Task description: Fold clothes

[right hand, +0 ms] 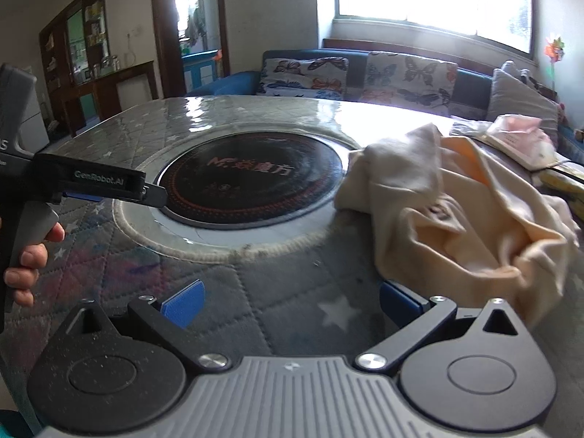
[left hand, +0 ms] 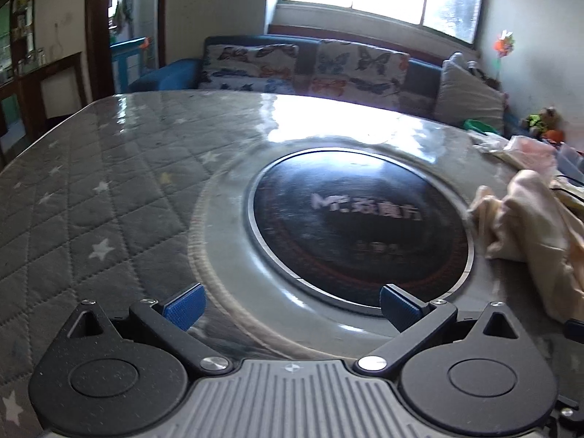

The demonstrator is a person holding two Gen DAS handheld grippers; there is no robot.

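A crumpled cream garment [right hand: 467,211] lies in a heap on the right side of the table; it also shows at the right edge of the left wrist view [left hand: 529,233]. My right gripper [right hand: 290,304] is open and empty, low over the quilted cover, its right finger just left of the garment's near edge. My left gripper [left hand: 292,308] is open and empty, above the near rim of the black round cooktop [left hand: 361,219]. The left gripper also shows from the side in the right wrist view [right hand: 153,195], held in a hand.
The table [left hand: 91,200] has a grey quilted star cover under clear plastic, with the black cooktop [right hand: 252,179] in its middle. Pink and white items [right hand: 522,138] lie at the far right. A blue sofa with butterfly cushions [right hand: 357,73] stands behind, under a window.
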